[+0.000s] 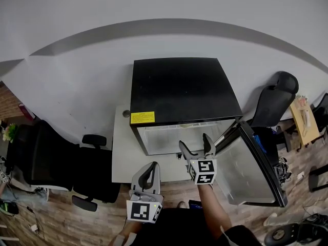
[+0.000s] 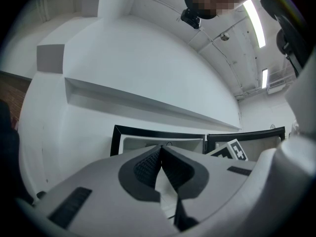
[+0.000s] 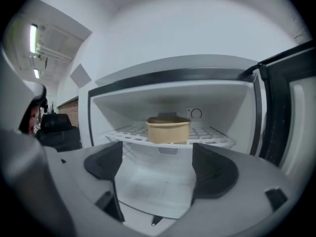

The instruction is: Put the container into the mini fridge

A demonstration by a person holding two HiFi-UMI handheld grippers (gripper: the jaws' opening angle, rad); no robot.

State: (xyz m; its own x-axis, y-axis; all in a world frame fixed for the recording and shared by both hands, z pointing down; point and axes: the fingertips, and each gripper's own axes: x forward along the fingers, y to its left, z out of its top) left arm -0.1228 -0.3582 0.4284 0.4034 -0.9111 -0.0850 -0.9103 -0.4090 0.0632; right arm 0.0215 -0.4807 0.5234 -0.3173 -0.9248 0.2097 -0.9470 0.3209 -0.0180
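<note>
A black mini fridge (image 1: 179, 88) stands on a low white stand, its door (image 1: 251, 165) swung open to the right. In the right gripper view a tan round container (image 3: 168, 130) sits on the white wire shelf (image 3: 217, 136) inside the fridge (image 3: 173, 83). My right gripper (image 1: 196, 148) is open and empty just in front of the fridge mouth, apart from the container; its open jaws (image 3: 157, 169) frame the white interior. My left gripper (image 1: 149, 176) hangs lower and to the left, shut on nothing. In the left gripper view its pads (image 2: 148, 168) meet, and the fridge (image 2: 158, 139) shows beyond.
A black office chair (image 1: 51, 160) stands left of the fridge stand, another black chair (image 1: 274, 99) to the right behind the open door. A white wall runs behind the fridge. A small wooden table (image 1: 303, 119) sits at the far right on the wood floor.
</note>
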